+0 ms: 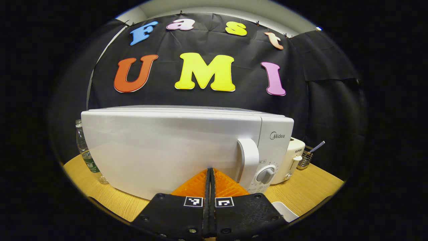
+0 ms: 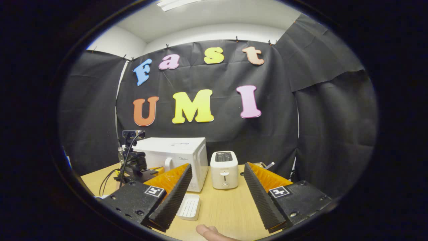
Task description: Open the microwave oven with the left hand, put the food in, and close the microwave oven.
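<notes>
Microwave (image 1: 174, 147) stands on the wooden table (image 1: 307, 187), door shut, close in front of the left gripper (image 1: 209, 174), whose fingers are pressed together with nothing between them, just short of the door and left of the handle (image 1: 249, 160). Left of the oven stands a water bottle (image 1: 87, 157); right of it come the dial (image 1: 266, 174), a toaster (image 1: 291, 160) and a wire rack (image 1: 306, 157). In the right gripper view, a camera on a stand (image 2: 132, 157) sits at the left, then the microwave (image 2: 177, 154), a white tray (image 2: 189, 207) and the toaster (image 2: 224, 169). The right gripper (image 2: 217, 187) is spread wide and empty above the table. A fingertip (image 2: 209, 231) shows at the bottom edge.
</notes>
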A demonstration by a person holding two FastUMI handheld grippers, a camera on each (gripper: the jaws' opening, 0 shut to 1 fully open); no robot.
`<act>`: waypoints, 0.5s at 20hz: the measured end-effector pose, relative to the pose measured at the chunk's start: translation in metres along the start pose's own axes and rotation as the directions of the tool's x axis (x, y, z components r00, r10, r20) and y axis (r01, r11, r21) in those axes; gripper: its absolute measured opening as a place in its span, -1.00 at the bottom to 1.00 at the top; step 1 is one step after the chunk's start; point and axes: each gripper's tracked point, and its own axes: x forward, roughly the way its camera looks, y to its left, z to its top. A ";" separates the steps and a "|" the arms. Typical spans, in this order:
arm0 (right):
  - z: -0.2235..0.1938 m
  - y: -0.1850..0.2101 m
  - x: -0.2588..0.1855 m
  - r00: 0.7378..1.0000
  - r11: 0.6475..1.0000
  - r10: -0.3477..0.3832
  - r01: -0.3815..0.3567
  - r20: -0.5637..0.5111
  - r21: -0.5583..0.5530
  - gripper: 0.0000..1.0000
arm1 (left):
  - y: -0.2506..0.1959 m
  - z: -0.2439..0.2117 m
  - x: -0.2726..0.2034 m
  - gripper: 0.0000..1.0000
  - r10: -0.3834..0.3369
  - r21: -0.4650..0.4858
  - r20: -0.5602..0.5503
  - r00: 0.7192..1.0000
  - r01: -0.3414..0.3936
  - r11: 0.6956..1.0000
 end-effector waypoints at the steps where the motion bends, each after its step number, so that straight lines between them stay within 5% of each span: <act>1: 0.001 0.002 -0.002 1.000 1.000 0.002 -0.002 -0.003 0.001 0.98 | 0.000 -0.001 0.000 -1.00 0.000 0.001 0.001 1.000 0.000 1.000; 7: -0.005 0.005 -0.010 0.999 1.000 -0.021 0.022 -0.044 0.021 0.98 | 0.006 -0.005 -0.008 -1.00 0.011 -0.001 -0.039 0.999 -0.012 1.000; 10: 0.004 0.017 -0.024 1.000 0.999 0.001 0.000 -0.024 0.054 0.96 | 0.000 0.011 -0.044 -1.00 -0.038 -0.066 -0.037 0.999 0.035 0.997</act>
